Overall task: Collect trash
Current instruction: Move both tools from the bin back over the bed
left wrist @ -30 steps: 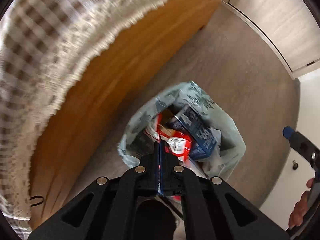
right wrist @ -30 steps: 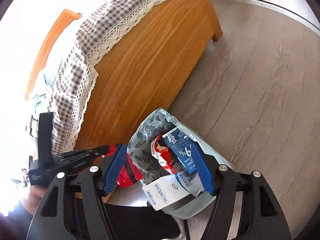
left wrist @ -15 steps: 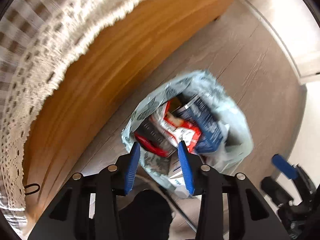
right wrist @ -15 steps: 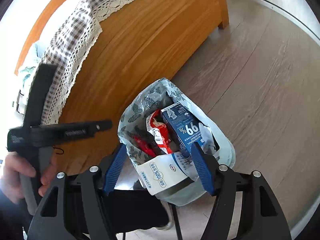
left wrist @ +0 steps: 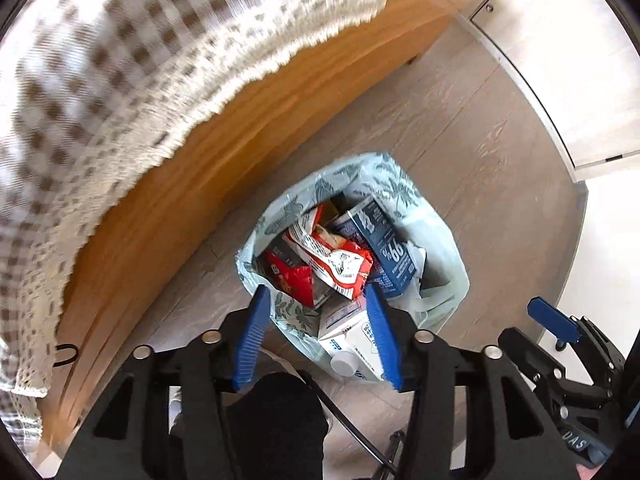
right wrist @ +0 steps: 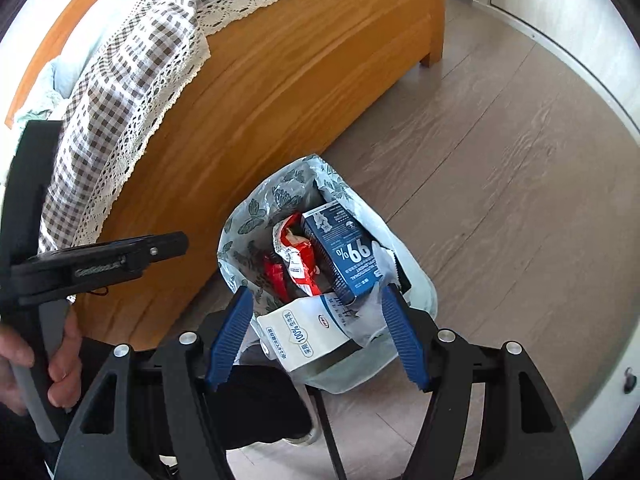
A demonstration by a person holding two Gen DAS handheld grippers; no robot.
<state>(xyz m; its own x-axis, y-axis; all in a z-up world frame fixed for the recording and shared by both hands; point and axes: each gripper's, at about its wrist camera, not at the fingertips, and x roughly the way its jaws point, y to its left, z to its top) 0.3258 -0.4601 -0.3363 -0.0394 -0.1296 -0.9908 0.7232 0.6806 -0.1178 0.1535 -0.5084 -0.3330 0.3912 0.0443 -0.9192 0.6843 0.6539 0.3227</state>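
A pale green leaf-print trash bag stands open on the floor beside the bed; it also shows in the right wrist view. Inside lie a red and white wrapper, a red packet, a dark blue carton marked 99% and a white milk carton. My left gripper is open and empty, above the bag's near rim. My right gripper is open and empty, above the same bag. The left gripper's body shows at the left of the right wrist view.
A wooden bed frame with a checked, lace-edged cover runs along the bag's left side. Grey wood floor lies to the right. White cabinet doors stand at the far right. The right gripper shows at lower right.
My left gripper, shut on a red packet one second ago, has opened; the packet now lies in the bag. Both grippers have risen slightly above the bag.
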